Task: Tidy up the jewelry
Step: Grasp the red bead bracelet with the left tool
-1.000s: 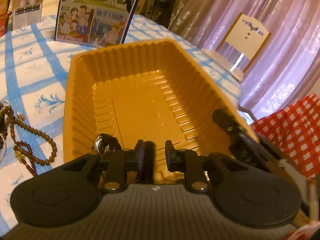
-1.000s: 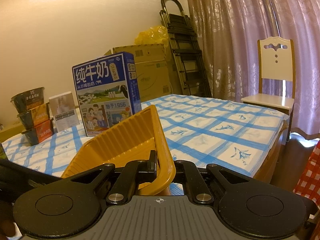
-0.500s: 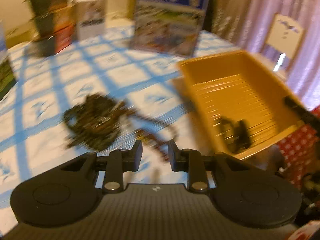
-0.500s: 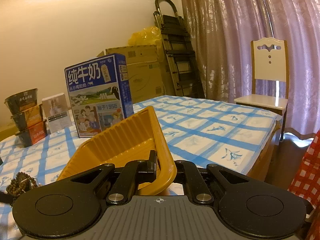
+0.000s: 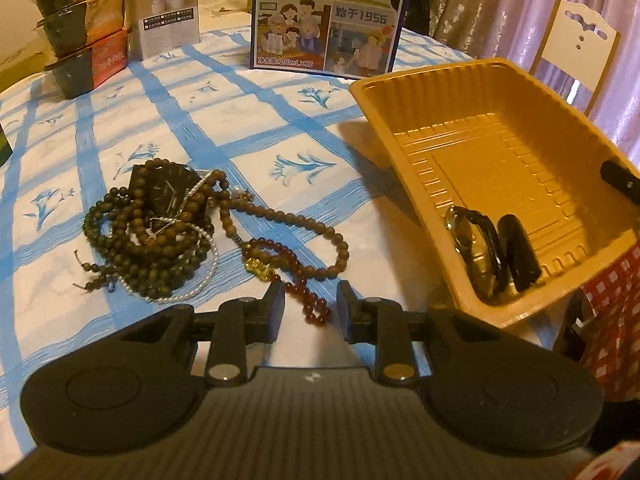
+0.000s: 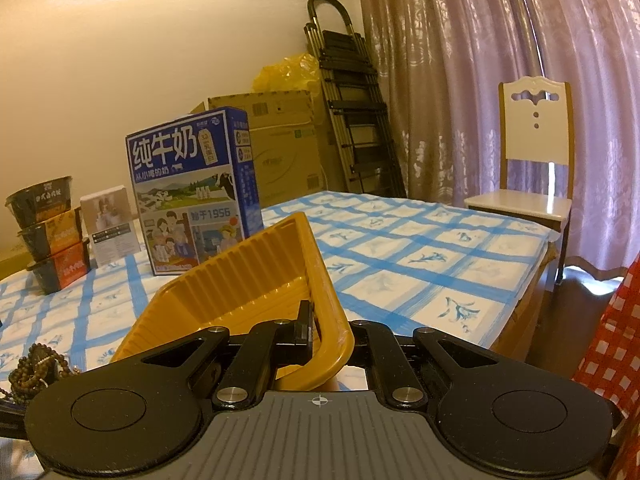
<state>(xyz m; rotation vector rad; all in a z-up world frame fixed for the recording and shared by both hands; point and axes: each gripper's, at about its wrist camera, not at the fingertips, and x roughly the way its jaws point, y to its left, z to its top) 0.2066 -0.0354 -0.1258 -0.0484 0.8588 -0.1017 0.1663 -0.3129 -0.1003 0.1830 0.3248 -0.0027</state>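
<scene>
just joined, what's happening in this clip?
Jewelry sorting with two handheld grippers. The right gripper is shut on the rim of the yellow tray, holding it tilted off the table. A watch already lies in the tray. The left gripper, jaws apart and empty, is over the dark red bead bracelet beside the tangled pile of wooden beads.

One yellow plastic tray (image 5: 472, 92) holds one wristwatch (image 5: 474, 240), one tangle of bead strands (image 5: 160, 224) with a second watch (image 5: 168, 188) lies on the cloth, and behind stand one milk carton (image 5: 324, 16), three stacked meal bowls (image 5: 80, 28), one chair (image 6: 534, 160), one stepladder (image 6: 352, 112).
</scene>
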